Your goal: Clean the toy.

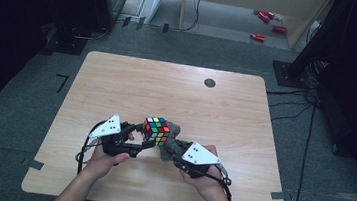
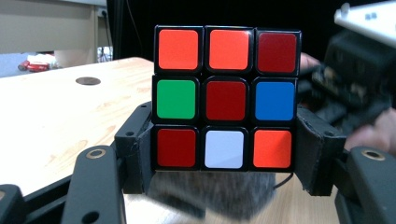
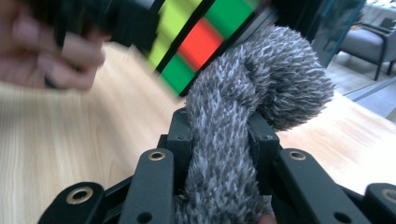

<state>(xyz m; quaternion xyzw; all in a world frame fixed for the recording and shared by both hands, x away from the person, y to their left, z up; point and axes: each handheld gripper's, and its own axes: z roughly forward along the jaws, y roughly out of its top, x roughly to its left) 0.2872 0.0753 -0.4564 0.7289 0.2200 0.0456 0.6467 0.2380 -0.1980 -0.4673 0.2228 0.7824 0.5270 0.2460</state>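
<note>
two grippers met over the near middle of the desk [image 1: 118, 81], and the work in hand looked like wiping a puzzle cube with a cloth. the left gripper [image 1: 134, 143] had its jaws clamped on the bottom layer of the cube [image 1: 156, 130], one pad against each side, holding it raised above the wood with a red, orange, green, blue and white face turned to its own camera. the right gripper [image 1: 170, 151] had its jaws pressed together on a twist of fuzzy grey cloth [image 3: 243, 121], whose free end curled up and touched the cube's lower right side; in the left gripper view the same grey cloth showed blurred just under the cube [image 2: 226, 98].

judging from this, the cleaning stroke was under way or about to start. the next move probably called for a steady hold by the left hand [image 1: 107, 161] while the right hand [image 1: 203, 181] dragged the cloth across a face, with light pressure so the cube would not twist or slip out of the pads.

the desk was pale wood grain with rounded corners, bare but for a small dark round disc [image 1: 210, 82] near its far edge. it stood on grey carpet, with cables along the right, dark equipment at both sides, and a few small red objects [image 1: 267, 25] on the floor beyond.
</note>
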